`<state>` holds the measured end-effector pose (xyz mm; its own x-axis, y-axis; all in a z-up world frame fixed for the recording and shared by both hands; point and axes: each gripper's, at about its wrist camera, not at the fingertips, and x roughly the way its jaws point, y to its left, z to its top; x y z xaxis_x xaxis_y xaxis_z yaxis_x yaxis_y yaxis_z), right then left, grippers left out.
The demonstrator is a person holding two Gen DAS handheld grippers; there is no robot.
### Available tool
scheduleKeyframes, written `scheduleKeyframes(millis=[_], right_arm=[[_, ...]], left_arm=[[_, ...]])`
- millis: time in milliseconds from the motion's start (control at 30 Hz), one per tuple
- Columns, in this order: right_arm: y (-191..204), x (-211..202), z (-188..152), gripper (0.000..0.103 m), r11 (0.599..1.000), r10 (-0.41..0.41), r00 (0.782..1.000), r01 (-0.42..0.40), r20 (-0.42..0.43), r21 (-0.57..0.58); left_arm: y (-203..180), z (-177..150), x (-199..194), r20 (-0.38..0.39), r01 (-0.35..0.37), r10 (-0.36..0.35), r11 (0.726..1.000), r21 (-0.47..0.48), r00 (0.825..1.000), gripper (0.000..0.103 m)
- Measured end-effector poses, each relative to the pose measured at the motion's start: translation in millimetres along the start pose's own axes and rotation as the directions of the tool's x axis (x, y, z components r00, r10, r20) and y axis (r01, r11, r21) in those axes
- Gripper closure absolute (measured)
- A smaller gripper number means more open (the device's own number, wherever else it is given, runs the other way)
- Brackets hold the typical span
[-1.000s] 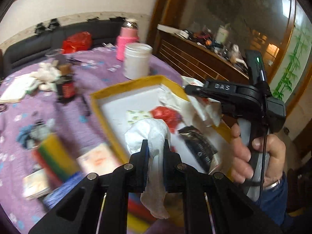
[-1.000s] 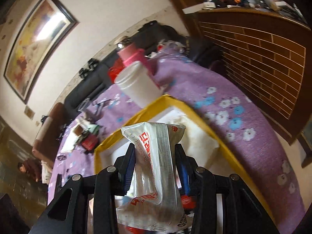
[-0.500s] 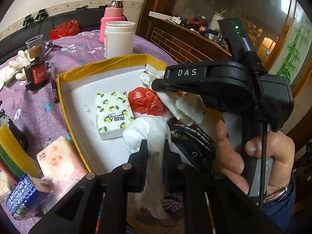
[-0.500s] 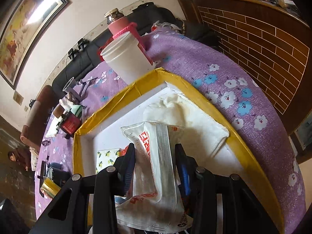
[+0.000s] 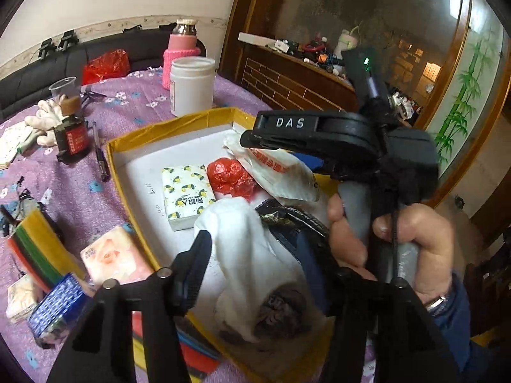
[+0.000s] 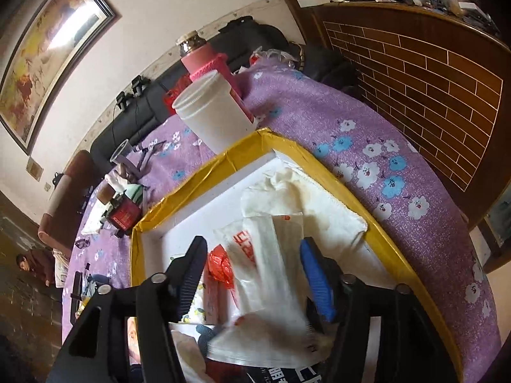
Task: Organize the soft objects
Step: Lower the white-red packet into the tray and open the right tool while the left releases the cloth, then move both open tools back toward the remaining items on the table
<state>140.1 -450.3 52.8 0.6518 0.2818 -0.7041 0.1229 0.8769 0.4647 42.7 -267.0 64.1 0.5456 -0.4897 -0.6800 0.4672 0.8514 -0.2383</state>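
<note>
white jar, pink bottle

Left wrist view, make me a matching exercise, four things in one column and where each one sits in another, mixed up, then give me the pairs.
Things:
1. lemon-print tissue pack
2. white jar
3. pink tissue pack
4. white sock

Places:
A. on the purple cloth beyond the yellow-rimmed box
B. between the opening fingers of the left claw
C. flat inside the box beside the red crumpled bag
D. on the cloth just outside the box's left rim

Pairs: 1-C, 2-A, 3-D, 4-B
</note>
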Motion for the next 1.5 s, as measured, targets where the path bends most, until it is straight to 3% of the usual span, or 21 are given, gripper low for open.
scheduleKeyframes(millis=[167,300,367,567,833,1067,1233,1300,1367,1500], right_arm=[[-0.8,-8.3,0.7,0.037,1.0,0.005,0.999,-0.005,0.034,0.004],[3.2,-13.7,-0.5,0.034,1.0,-0.004,0.998,0.005,0.066,-0.015],[6.1,-15.6,-1.7,0.034,1.0,-0.009,0.997,0.011,0.081,-0.025],[15.1,-22.1,-5.1,0.031,0.996,-0.044,0.986,0.056,0.16,-0.074],[16.1,-31.0,-10.1,0.031,0.994,-0.059,0.979,0.075,0.196,-0.075],[29.7,-54.0,-40.6,0.031,0.997,0.02,0.989,-0.008,0.146,-0.082],[49.2,-75.4,-70.8,0.031,0.988,0.083,0.988,-0.065,0.127,-0.143],[66.8,-75.9,-79.7,0.031,0.974,0.157,0.985,-0.144,0.064,-0.175],[86.6,-71.6,-87.5,0.031,0.956,0.216,0.976,-0.211,0.001,-0.204],[132.9,-46.0,-106.6,0.031,0.916,0.282,0.949,-0.31,-0.141,-0.255]], left_arm=[[4.7,-1.6,-26.8,0.026,-0.002,0.003,1.0,-0.006,1.0,0.046],[15.8,-10.7,-66.2,0.087,-0.023,0.024,1.0,-0.018,0.996,0.035],[22.6,-16.0,-82.5,0.108,-0.036,0.039,0.999,-0.03,0.993,0.034],[53.5,-36.9,-132.1,0.157,-0.059,0.074,0.994,-0.097,0.985,0.033],[104.7,-79.3,-171.4,0.178,-0.106,0.143,0.973,-0.203,0.973,0.029],[156.4,-120.8,-174.1,0.152,-0.116,0.163,0.953,-0.278,0.975,0.026],[204.9,-138.8,-168.2,0.123,-0.137,0.199,0.911,-0.39,0.972,0.026],[216.3,-141.4,-168.7,0.124,-0.16,0.23,0.895,-0.416,0.965,0.026],[224.5,-142.8,-169.9,0.14,-0.135,0.219,0.885,-0.446,0.966,0.026],[224.0,-143.7,-172.7,0.166,-0.128,0.221,0.889,-0.44,0.961,0.026]])
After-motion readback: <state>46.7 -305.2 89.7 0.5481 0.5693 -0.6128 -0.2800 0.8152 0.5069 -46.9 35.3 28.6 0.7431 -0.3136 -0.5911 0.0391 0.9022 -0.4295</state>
